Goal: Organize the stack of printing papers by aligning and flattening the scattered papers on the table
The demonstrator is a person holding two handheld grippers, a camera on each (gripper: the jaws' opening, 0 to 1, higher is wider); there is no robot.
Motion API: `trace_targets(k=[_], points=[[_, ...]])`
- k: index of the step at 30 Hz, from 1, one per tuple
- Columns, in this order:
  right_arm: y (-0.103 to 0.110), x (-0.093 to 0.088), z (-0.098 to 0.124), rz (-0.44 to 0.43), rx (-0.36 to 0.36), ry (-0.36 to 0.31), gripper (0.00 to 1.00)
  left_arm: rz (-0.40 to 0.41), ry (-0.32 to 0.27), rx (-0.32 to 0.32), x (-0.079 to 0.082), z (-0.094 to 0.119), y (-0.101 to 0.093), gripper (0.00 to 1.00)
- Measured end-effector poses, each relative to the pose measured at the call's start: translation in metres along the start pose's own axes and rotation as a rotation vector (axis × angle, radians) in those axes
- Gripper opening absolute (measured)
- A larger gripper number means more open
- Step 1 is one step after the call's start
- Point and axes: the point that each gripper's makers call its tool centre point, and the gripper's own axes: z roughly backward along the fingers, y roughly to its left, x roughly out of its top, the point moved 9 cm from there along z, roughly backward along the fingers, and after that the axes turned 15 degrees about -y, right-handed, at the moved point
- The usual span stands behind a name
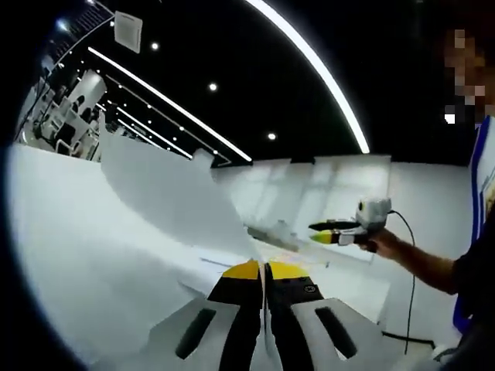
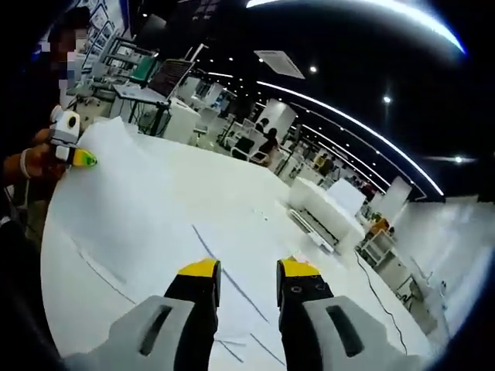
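**Sheet pinched and lifted, other jaws free above the spread**

Left hand-held gripper [image 1: 264, 272] clamped on the edge of a sheet of printing paper [image 1: 166, 189], jaws pressed together with only the thin white edge between the yellow tips. Sheet raised off the counter [image 1: 69, 255] and curling upward to the left of the jaws, most likely held high so it can be carried over and dropped square on the rest. Seen also in the right gripper view at far left [image 2: 83, 159], green-yellow tips at the corner of that same raised sheet [image 2: 116, 193], a hand [image 2: 35, 158] behind them.

Right hand-held gripper [image 2: 247, 272] apart, nothing between the jaws, poised low over the scattered papers [image 2: 232, 232] lying flat and overlapped on the counter, edges crossing at slight angles. Same gripper visible in the left gripper view at right [image 1: 329, 232], held level out over the counter with a cable trailing from it; likely kept free to press down or nudge loose edges once the lifted sheet lands.

Papers not yet squared: edges skewed, one sheet airborne. Risk, as a judgement: a single-edge pinch on limp paper invites folding or creasing on the way down.
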Motion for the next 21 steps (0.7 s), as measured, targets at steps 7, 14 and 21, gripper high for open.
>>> trace_targets(k=[7, 14, 21], points=[[0.000, -0.011, -0.011, 0.032, 0.001, 0.030, 0.25, 0.006, -0.003, 0.002, -0.001, 0.000, 0.001, 0.06], [0.010, -0.023, -0.031, 0.016, 0.010, 0.049, 0.25, 0.020, 0.008, -0.005, -0.003, -0.001, 0.003, 0.06], [0.026, -0.031, -0.066, 0.059, 0.068, 0.061, 0.25, 0.020, 0.011, -0.001, -0.003, -0.001, 0.004, 0.06]])
